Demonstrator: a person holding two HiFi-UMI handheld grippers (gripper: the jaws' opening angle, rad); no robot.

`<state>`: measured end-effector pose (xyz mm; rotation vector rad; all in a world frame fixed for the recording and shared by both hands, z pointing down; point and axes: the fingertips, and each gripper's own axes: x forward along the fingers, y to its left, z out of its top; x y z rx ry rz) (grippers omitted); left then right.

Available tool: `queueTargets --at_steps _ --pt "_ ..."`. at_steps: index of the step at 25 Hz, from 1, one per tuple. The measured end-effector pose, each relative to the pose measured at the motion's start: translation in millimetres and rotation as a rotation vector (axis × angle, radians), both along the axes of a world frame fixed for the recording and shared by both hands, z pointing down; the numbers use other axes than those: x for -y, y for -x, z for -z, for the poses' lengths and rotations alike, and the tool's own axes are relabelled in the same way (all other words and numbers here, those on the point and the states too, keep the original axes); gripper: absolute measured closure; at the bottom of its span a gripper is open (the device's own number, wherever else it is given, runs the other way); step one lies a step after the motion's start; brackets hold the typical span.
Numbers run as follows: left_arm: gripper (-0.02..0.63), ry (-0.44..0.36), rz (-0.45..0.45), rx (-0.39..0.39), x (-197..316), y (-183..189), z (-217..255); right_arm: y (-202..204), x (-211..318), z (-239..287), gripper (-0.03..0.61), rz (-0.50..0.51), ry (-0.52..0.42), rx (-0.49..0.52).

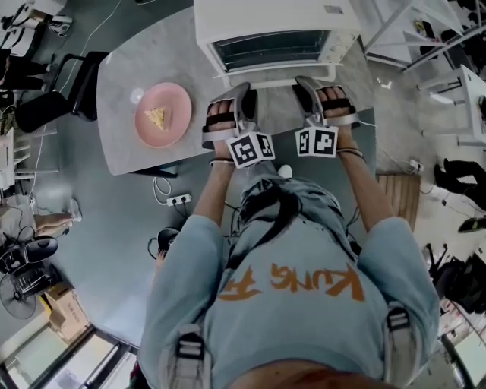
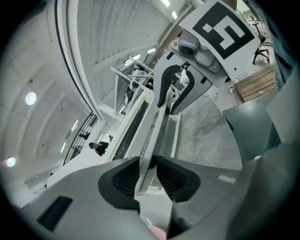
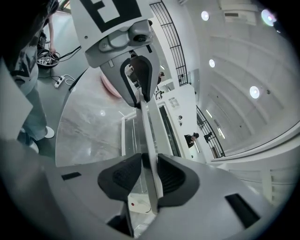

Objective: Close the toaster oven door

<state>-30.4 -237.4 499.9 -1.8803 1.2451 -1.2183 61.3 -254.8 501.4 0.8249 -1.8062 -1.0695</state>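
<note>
A white toaster oven (image 1: 273, 23) stands at the table's far edge. Its glass door (image 1: 272, 50) leans open toward me, with the white handle bar (image 1: 277, 74) along its near edge. My left gripper (image 1: 237, 95) holds the bar's left part and my right gripper (image 1: 320, 90) its right part. In the left gripper view the bar (image 2: 155, 126) runs between the pads of the left gripper (image 2: 149, 174), which press on it. In the right gripper view the bar (image 3: 149, 133) sits pinched in the right gripper (image 3: 150, 177).
A pink plate (image 1: 178, 102) with a piece of yellow food (image 1: 156, 117) lies on the grey marble table (image 1: 121, 148), left of the oven. A power strip (image 1: 179, 200) and cables lie on the floor below. Chairs and desks stand around the room's edges.
</note>
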Motion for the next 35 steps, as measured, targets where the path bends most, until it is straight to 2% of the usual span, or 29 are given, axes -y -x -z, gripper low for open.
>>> queueTargets --at_steps 18,25,27,32,35 --pt "0.517 -0.034 0.027 0.024 76 10 40 13 83 34 0.484 0.018 -0.055 -0.029" --pt "0.517 -0.036 0.014 0.011 79 8 37 10 87 36 0.474 0.037 -0.057 -0.016" --pt "0.517 -0.031 0.020 -0.010 79 8 38 11 87 36 0.468 0.037 -0.032 0.008" --pt "0.511 0.023 0.018 -0.116 80 10 41 13 83 38 0.447 0.028 0.107 0.103" --pt "0.511 0.058 0.016 -0.296 81 10 56 14 78 46 0.438 0.039 0.196 0.216"
